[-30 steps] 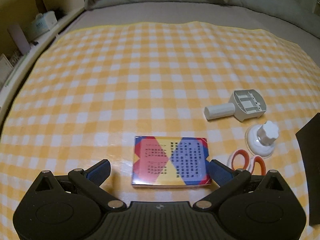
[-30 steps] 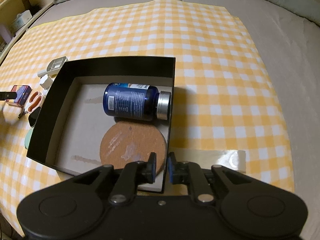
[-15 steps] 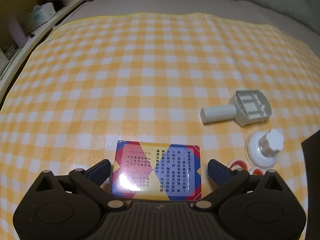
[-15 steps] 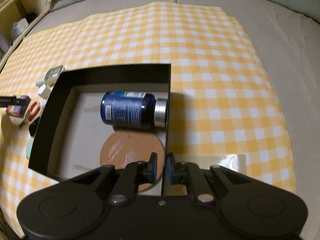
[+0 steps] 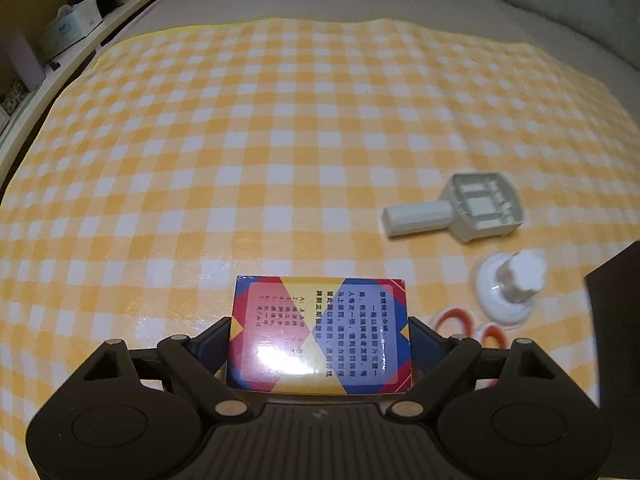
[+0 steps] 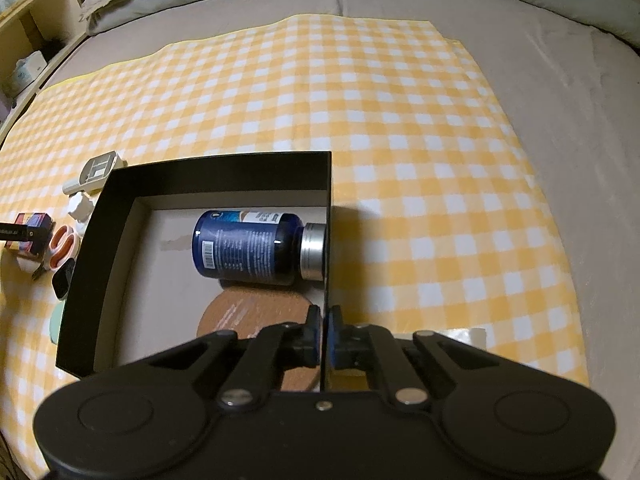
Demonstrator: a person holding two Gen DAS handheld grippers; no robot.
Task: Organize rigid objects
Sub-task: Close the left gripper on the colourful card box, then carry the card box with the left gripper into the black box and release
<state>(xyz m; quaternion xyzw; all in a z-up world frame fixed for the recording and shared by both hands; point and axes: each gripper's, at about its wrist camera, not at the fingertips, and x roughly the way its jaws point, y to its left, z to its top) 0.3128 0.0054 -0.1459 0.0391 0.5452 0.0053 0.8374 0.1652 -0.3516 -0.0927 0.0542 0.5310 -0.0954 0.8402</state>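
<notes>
The task is judged to be partly done. Two things are already lodged in the black box point(image 6: 96, 280): a blue bottle point(image 6: 248, 246) lying on its side against the right wall, and a cork coaster point(image 6: 256, 320) flat on the floor just in front of it. The right hand-held gripper point(image 6: 324, 334) is clenched on the near end of the box's right wall, which is pinched between its pads, so the box is taken to be steadied. On the checked cloth point(image 5: 280, 140) spread over the bed, several things are left outside the box: a white handled tool point(image 5: 452, 210), a white knob on a round base point(image 5: 510, 288), orange-handled scissors point(image 5: 452, 316), and, seen only from the right wrist, a dark item and a pale green one beside the box's left wall. The colourful card box point(image 5: 320, 332) is the piece in hand: it lies between the pads of the left hand-held gripper point(image 5: 320, 340), whose jaws have just been closing and stand at its two short sides; whether they already press on it cannot be told. Lifting it into the box is judged to be the next step.
</notes>
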